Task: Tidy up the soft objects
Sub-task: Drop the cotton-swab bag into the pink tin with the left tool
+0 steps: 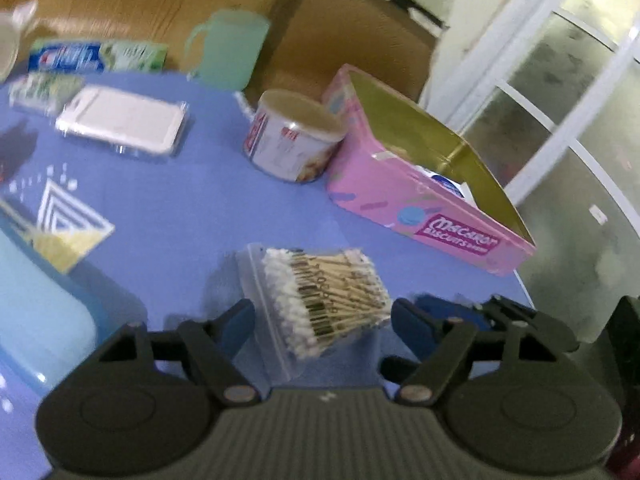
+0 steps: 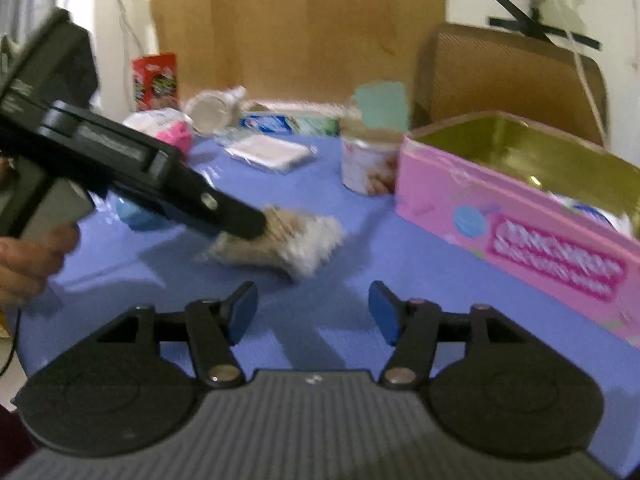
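Observation:
A clear bag of cotton swabs lies on the blue tablecloth, its white tips to the left. My left gripper stands open around it, one blue pad on each side; a small gap shows on the left. In the right wrist view the same bag is blurred, with a left gripper finger over its left end and a hand on the handle. My right gripper is open and empty, just short of the bag. The open pink biscuit box holds a white and blue item.
A tin can stands against the pink box, a green mug behind it. A white pack in clear plastic, tissue packs and a pink and white bundle sit at the back. A light blue tub is left; the table edge is right.

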